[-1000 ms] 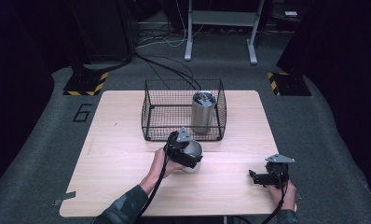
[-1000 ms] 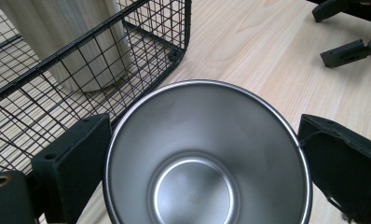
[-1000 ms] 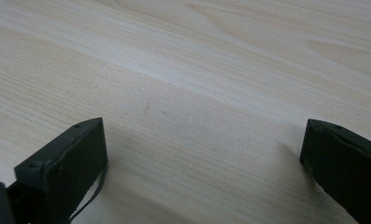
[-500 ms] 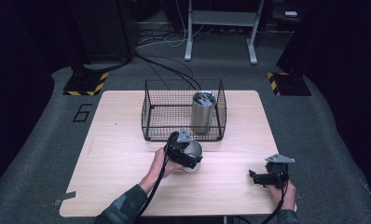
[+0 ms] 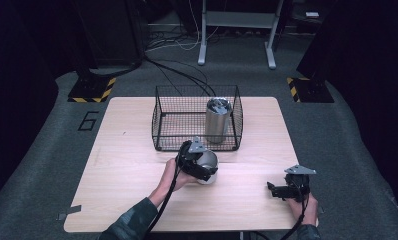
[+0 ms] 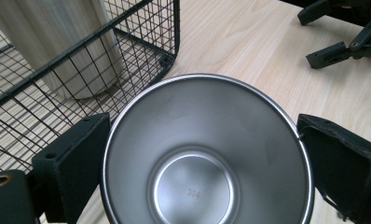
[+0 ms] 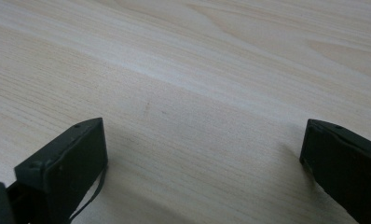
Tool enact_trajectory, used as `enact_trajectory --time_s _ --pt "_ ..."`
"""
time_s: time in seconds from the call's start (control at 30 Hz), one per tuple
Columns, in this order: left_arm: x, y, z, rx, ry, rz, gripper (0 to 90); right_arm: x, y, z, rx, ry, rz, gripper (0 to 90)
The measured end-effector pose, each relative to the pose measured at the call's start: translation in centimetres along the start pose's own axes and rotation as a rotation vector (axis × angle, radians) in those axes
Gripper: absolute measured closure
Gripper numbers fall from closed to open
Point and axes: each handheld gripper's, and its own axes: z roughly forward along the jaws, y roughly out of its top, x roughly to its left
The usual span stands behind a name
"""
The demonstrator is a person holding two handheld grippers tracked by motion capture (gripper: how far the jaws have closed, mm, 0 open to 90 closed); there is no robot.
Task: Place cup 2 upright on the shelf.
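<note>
A steel cup (image 5: 210,161) sits just in front of the black wire basket (image 5: 159,120), near the table's middle. My left gripper (image 5: 203,167) is shut on it, one jaw on each side of the rim. The left gripper view looks straight down into the empty cup (image 6: 202,158), with the pads (image 6: 76,158) pressed against its outer wall. A taller steel tumbler (image 5: 218,120) stands upright inside the basket at its right end, and it rises behind the mesh as the tumbler (image 6: 58,42). My right gripper (image 5: 276,190) stands open at the table's front right, low over bare wood (image 7: 202,93).
The basket corner (image 6: 167,56) is close to the cup's far side. The other hand's gripper (image 6: 346,32) lies on the wood beyond the cup. Light wooden table (image 5: 127,165) on grey carpet; cables and stand legs lie behind it.
</note>
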Motion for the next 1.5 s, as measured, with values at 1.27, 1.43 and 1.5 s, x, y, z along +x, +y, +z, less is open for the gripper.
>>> enact_trajectory --time_s 1.27,1.43,1.5 --pt "1.0 2.2 -7.4 -0.052 0.057 0.013 6.1 0.0 0.0 0.0 -0.002 0.000 -0.005 0.0" --pt "1.2 2.9 -8.1 -0.051 0.060 0.025 6.1 0.0 0.0 0.0 -0.003 0.000 -0.005 0.0" --pt "1.3 3.1 -8.3 -0.058 0.059 0.022 6.1 0.0 0.0 0.0 -0.001 0.001 -0.003 0.0"
